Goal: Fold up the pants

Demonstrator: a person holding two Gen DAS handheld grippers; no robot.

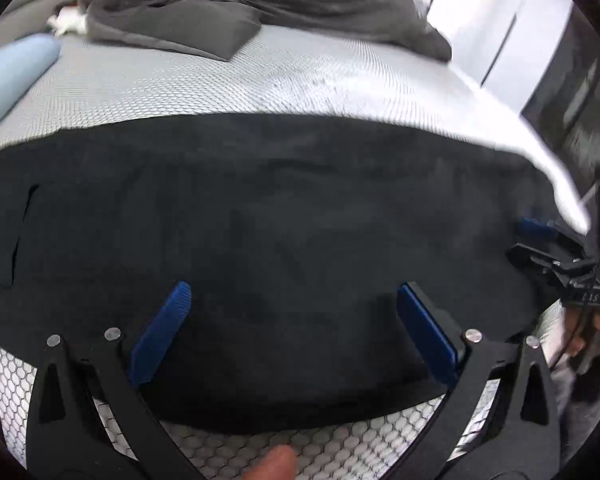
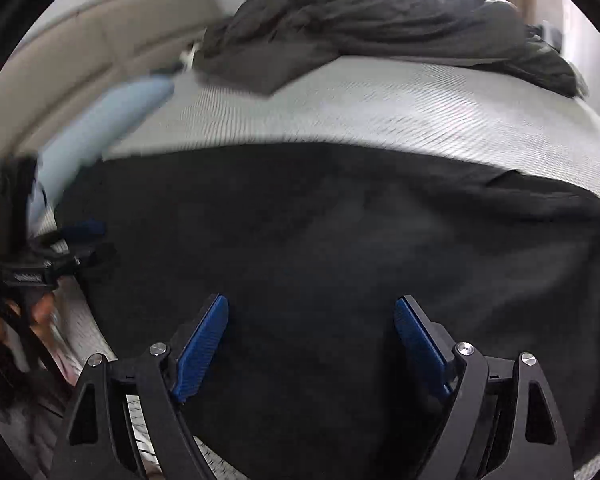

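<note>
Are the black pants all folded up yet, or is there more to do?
Partly, it seems. Done: the black pants lie fairly flat on the honeycomb sheet, possibly folded once; the layers are hard to see. In hand: nothing. The left claw and right claw both hover open above the cloth. Left: the pants still look like one wide piece, so likely more folds.

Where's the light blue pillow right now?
Light blue pillow lies at the mattress's left edge in both wrist views, beyond the black pants.

the black pants (image 1: 260, 220) run past the left edge. the grey blanket (image 2: 380, 20) and blue pillow (image 2: 100, 128) are motion-blurred.
</note>
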